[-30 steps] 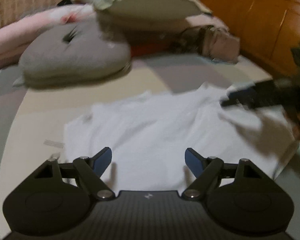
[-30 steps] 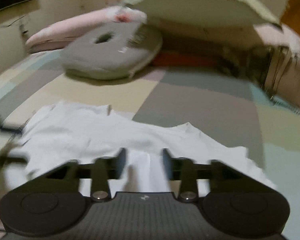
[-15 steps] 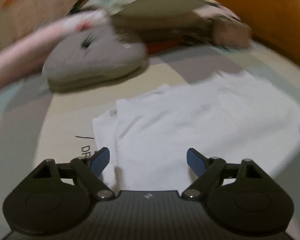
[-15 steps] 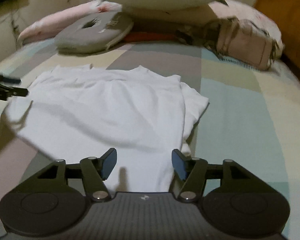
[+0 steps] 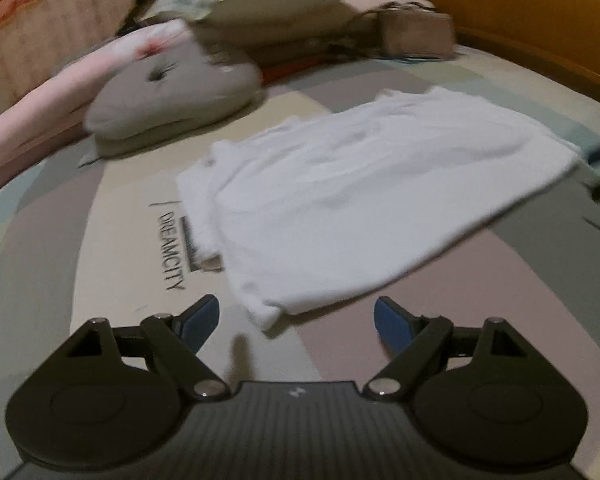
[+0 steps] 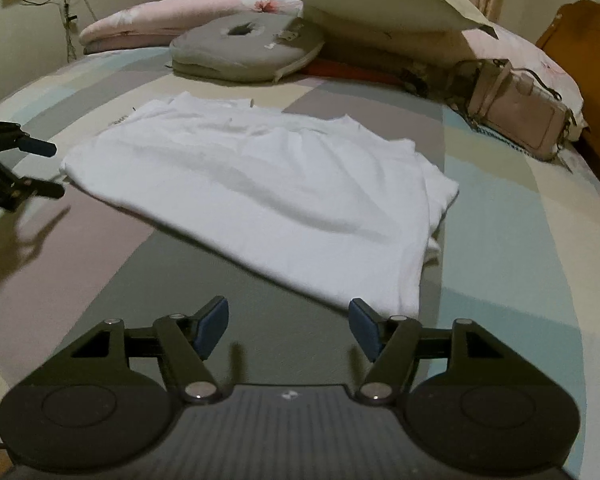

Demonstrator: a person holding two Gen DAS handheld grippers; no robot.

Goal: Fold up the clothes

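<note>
1. We note a white T-shirt (image 6: 268,184) lying flat on the bed (image 6: 500,240), partly folded: one side is turned under along its right edge, where a second layer shows.
2. In the left wrist view the same shirt (image 5: 360,208) is blurred; its near corner lies just ahead of the left tongs (image 5: 296,320), between the two blue pads and apart from both.
3. Left tongs: jaws spread wide, nothing between them. We see them also from the right wrist view, at the far left edge (image 6: 32,168), off the shirt's left edge and not touching it.
4. Right tongs (image 6: 288,328): jaws likewise spread, holding nothing. Their right pad (image 6: 364,328) sits just beside the shirt's near hem; we cannot tell whether it touches.
5. The bedsheet is a patchwork of pale colour blocks. Printed lettering "DREAMCITY" (image 5: 170,250) runs along a cream panel beside the shirt's left sleeve.
6. At the head of the bed: a grey ring cushion (image 6: 248,52) with a central hole, a rolled pink quilt (image 6: 172,16) behind it, and a large cream pillow (image 6: 380,0) leaning over both.
7. A pale pink handbag (image 6: 516,120) lies on its side near the bed's right edge, well apart from the shirt.
8. A wooden panel (image 6: 588,60) stands past the handbag.
</note>
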